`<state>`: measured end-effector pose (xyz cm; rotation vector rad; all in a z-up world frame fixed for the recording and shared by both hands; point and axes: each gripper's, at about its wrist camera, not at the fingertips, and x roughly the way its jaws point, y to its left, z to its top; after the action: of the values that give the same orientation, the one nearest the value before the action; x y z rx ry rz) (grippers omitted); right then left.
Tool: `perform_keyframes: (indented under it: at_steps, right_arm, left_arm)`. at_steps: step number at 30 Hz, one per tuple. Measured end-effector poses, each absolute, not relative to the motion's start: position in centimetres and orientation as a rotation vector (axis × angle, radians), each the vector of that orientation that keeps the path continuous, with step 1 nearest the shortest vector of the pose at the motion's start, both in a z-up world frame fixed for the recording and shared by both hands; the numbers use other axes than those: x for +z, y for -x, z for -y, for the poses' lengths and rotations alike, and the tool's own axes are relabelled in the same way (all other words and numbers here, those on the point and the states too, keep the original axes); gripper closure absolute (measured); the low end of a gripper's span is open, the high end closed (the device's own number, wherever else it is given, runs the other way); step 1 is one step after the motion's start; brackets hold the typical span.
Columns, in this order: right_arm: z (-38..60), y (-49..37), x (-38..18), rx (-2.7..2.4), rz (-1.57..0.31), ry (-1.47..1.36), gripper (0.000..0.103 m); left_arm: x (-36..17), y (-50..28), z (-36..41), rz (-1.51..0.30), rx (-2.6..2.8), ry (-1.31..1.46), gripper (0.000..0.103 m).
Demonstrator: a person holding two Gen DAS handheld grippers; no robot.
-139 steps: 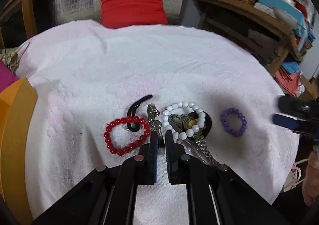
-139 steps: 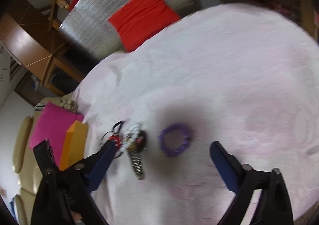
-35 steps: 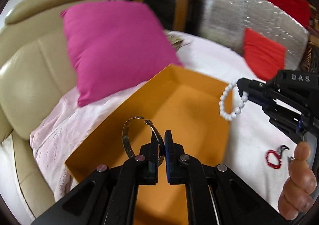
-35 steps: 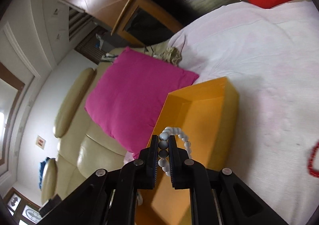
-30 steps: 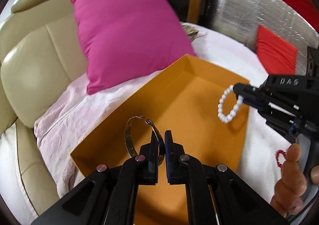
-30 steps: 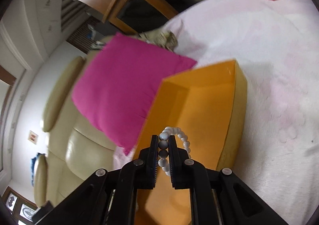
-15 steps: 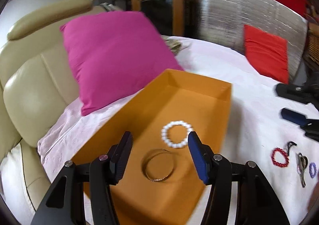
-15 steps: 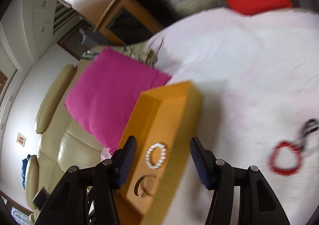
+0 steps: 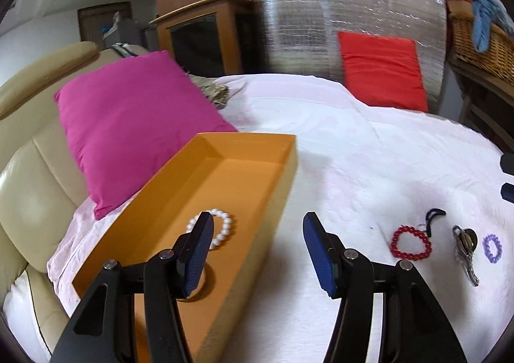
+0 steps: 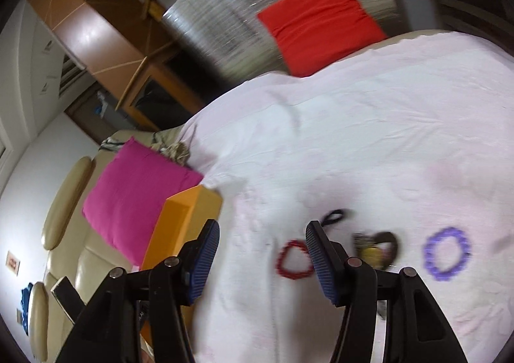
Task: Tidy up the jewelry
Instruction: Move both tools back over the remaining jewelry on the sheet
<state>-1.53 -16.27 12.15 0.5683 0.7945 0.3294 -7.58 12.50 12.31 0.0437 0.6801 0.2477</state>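
Left claw (image 9: pixel 257 253) open, nothing between its blue pads, poised above the right-hand wall of the orange box (image 9: pixel 279 199). White bead bracelet (image 9: pixel 213 231) lying flat on the box floor, partly hidden behind the left pad. Metal bangle (image 9: pixel 205 279) also on the box floor, nearer the camera, mostly covered by that same pad; only a dark arc visible.

Right claw (image 10: pixel 261 260) open too, empty, hanging above the pale pink cloth (image 10: pixel 369 138). Seen from the left wrist camera only as dark tips at the right edge.

Left on the cloth, well apart from the box: red bead bracelet (image 9: pixel 411 242), touching or just beside a black loop (image 9: pixel 433 216) at its upper right; wristwatch (image 9: pixel 465 249) with metal band to the right of that; purple bead bracelet (image 9: pixel 492 244) farthest right, near the watch but separate. In the right wrist view, same row, blurred: red bracelet (image 10: pixel 294 260) partly behind the right pad, black loop (image 10: pixel 335 216) above it, watch (image 10: pixel 377 249) partly hidden behind the claw, purple bracelet (image 10: pixel 446 258) clear of everything.

Magenta cushion (image 9: pixel 128 122) leaning on the beige leather sofa (image 9: pixel 29 176), just behind the box's far left corner. Red cushion (image 9: pixel 382 68) propped against a silver foil panel (image 9: pixel 321 15) at the far edge of the cloth.
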Motion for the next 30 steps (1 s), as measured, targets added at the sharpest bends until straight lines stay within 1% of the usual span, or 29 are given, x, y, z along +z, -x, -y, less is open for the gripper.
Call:
perform_keyframes:
  at_steps: [9, 23, 30]
  right_arm:
    - [20.5, 3.1, 10.3, 0.270, -0.807, -0.592, 0.043]
    - [23.7, 3.3, 8.3, 0.234, -0.842, -0.614, 0.043]
    - [25.0, 3.2, 7.4, 0.202, -0.892, -0.601, 0.043]
  left_arm:
    - [11.5, 6.9, -8.9, -0.696, 0.206, -0.089, 0.044]
    - [10.4, 6.0, -4.4, -0.712, 0.156, -0.150, 0.044]
    - [9.5, 5.4, -2.2, -0.749, 0.090, -0.155, 0.043]
